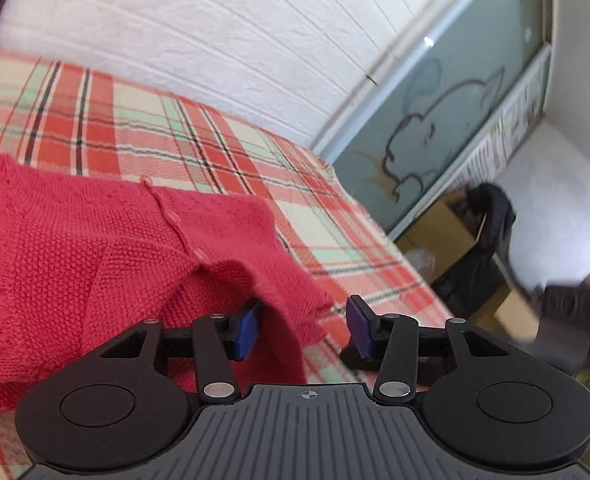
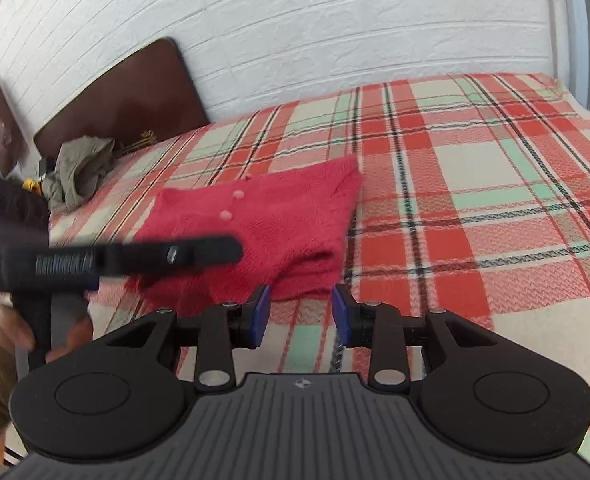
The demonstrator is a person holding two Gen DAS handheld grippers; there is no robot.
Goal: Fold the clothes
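Left wrist view, red knit cardigan (image 1: 95, 248), no readable writing

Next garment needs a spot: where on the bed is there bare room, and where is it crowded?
Bare blanket lies right of the red sweater, out to the bed's far corner, and behind it up to the white wall. Crowded: left of the sweater, where the left gripper sits over its edge, with an olive garment and brown cushion beyond.
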